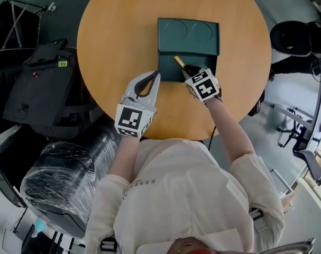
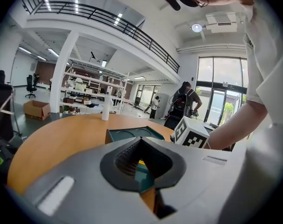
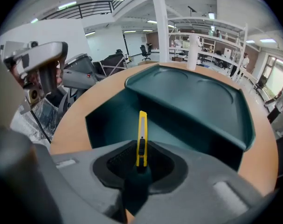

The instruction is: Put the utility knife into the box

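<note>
Your left gripper [image 1: 156, 78] hangs over the round wooden table [image 1: 107, 41], jaws together on nothing, parked beside the open dark-green plastic box [image 1: 189, 36] and out of the way. Your right gripper [image 1: 187, 70] is clamped on the yellow utility knife [image 3: 141, 134], angled down over the tray for release. I can't tell whether the tip touches the floor.
</note>
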Demonstrator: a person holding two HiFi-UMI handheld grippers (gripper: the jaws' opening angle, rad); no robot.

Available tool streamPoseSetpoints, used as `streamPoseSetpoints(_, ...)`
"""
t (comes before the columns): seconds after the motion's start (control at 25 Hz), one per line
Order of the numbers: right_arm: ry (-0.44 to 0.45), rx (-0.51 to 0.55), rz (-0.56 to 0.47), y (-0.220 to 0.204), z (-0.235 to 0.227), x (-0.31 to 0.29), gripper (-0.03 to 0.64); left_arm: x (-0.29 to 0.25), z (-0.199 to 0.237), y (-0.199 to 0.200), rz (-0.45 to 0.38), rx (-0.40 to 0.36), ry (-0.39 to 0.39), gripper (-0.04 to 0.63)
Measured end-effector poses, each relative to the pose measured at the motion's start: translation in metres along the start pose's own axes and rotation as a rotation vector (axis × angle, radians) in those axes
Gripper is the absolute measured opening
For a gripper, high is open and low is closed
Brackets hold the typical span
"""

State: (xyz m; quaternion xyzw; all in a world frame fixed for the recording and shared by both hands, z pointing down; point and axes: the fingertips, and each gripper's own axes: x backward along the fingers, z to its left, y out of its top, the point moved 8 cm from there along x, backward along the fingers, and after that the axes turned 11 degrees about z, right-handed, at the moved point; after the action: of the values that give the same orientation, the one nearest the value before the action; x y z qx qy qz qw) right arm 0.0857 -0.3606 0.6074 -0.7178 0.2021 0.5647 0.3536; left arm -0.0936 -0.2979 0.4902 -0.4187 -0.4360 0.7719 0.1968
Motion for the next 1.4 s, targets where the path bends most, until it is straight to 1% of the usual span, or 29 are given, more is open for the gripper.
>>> streamPoseSetpoints(0.2, -0.001, 0.031, 0.083, 0.004, 0.000, -0.009, 0.060, -0.001, 0.000, 0.000, 0.009, -0.002, -0.003, 0.015)
streamPoseSetpoints(0.32, -0.010, 0.027, 0.102, 0.002, 0.000, -0.012, 0.060, 0.001, -0.001, 0.000, 0.009, 0.001, 0.001, 0.015)
streamPoseSetpoints(0.44, -0.015, 0.017, 0.062, 0.004, -0.003, -0.009, 0.062, 0.006, -0.002, -0.002, 0.012, 0.001, 0.005, 0.015)
streamPoseSetpoints(0.52, -0.011, -0.008, 0.028, 0.004, -0.007, -0.004, 0.094, 0.008, -0.003, -0.002, 0.008, -0.003, 0.007, 0.015)
streamPoseSetpoints(0.56, -0.010, -0.018, 0.008, 0.005, -0.008, 0.001, 0.100, 0.010, -0.003, -0.002, 0.003, -0.003, 0.009, 0.015)
streamPoseSetpoints(0.68, -0.013, -0.041, -0.085, 0.009, -0.005, 0.027, 0.100, 0.015, -0.006, 0.003, -0.015, -0.008, 0.015, 0.015)
streamPoseSetpoints(0.88, -0.002, -0.143, -0.313, 0.003, 0.006, 0.092, 0.096, 0.027, -0.022, 0.018, -0.061, -0.053, 0.025, 0.015)
streamPoseSetpoints(0.92, -0.003, -0.166, -0.357, -0.001, 0.010, 0.106, 0.090, 0.030, -0.028, 0.020, -0.070, -0.061, 0.026, 0.015)
streamPoseSetpoints(1.0, -0.020, -0.196, -0.448, -0.012, 0.019, 0.132, 0.031, 0.038, -0.039, 0.024, -0.087, -0.073, 0.029, 0.015)
streamPoseSetpoints(1.08, -0.048, -0.204, -0.528, -0.023, 0.029, 0.155, 0.000, 0.047, -0.051, 0.026, -0.107, -0.081, 0.027, 0.015)
streamPoseSetpoints(1.2, -0.074, -0.199, -0.630, -0.041, 0.046, 0.181, -0.006, 0.061, -0.067, 0.029, -0.137, -0.098, 0.030, 0.015)
streamPoseSetpoints(1.32, -0.106, -0.171, -0.725, -0.061, 0.063, 0.203, -0.006, 0.080, -0.082, 0.028, -0.164, -0.119, 0.057, 0.015)
streamPoseSetpoints(1.4, -0.126, -0.147, -0.770, -0.075, 0.075, 0.215, -0.006, 0.092, -0.093, 0.024, -0.182, -0.127, 0.075, 0.015)
